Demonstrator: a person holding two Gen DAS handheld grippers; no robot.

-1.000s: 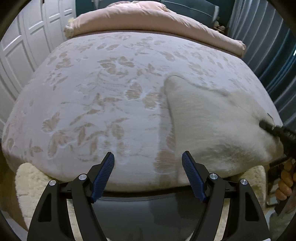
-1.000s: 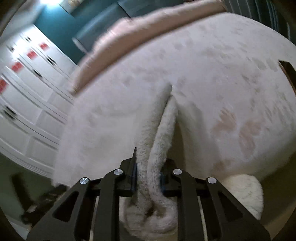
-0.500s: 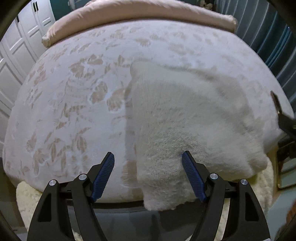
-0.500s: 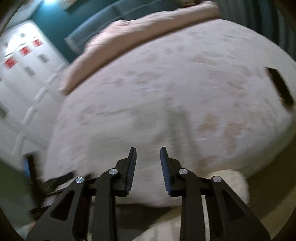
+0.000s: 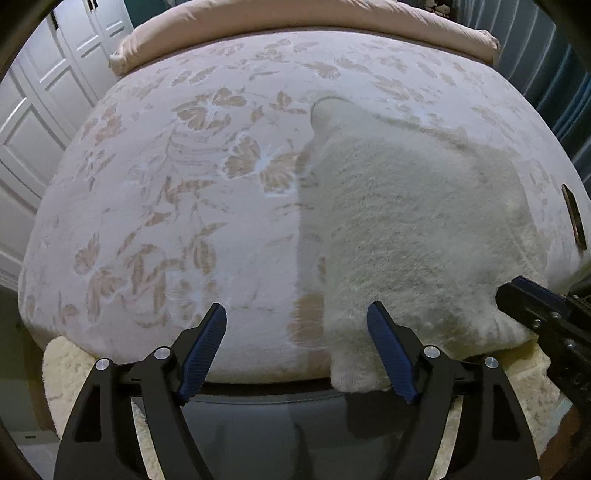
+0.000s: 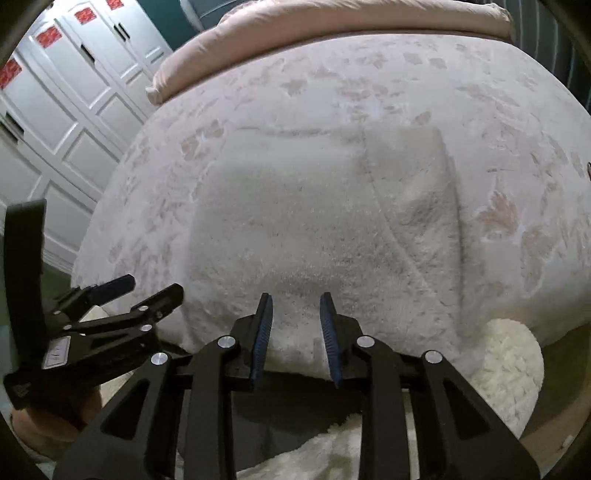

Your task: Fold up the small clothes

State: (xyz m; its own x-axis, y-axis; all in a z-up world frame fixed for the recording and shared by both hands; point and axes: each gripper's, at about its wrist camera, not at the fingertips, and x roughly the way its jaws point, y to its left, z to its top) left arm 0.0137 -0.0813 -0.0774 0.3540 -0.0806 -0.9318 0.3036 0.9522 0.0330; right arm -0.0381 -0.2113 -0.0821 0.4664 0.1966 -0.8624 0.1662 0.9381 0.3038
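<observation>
A cream fluffy garment (image 5: 413, 229) lies spread flat on the bed, its near edge hanging slightly over the bed's front. In the right wrist view it (image 6: 314, 221) fills the centre, with a folded-over flap on its right side. My left gripper (image 5: 297, 345) is wide open and empty, its right finger beside the garment's near-left corner. My right gripper (image 6: 295, 325) is open with a narrow gap and empty, just in front of the garment's near edge. It also shows in the left wrist view (image 5: 532, 306) at the garment's right corner.
The bed has a pale floral cover (image 5: 177, 192) and a pink duvet roll (image 5: 295, 22) at the far end. White wardrobe doors (image 5: 33, 122) stand left. A fluffy cream rug (image 6: 509, 365) lies on the floor. A dark flat object (image 5: 572, 218) sits at the bed's right edge.
My right gripper let go of the garment, which now lies spread on the bed. Both grippers came in to its near edge.
</observation>
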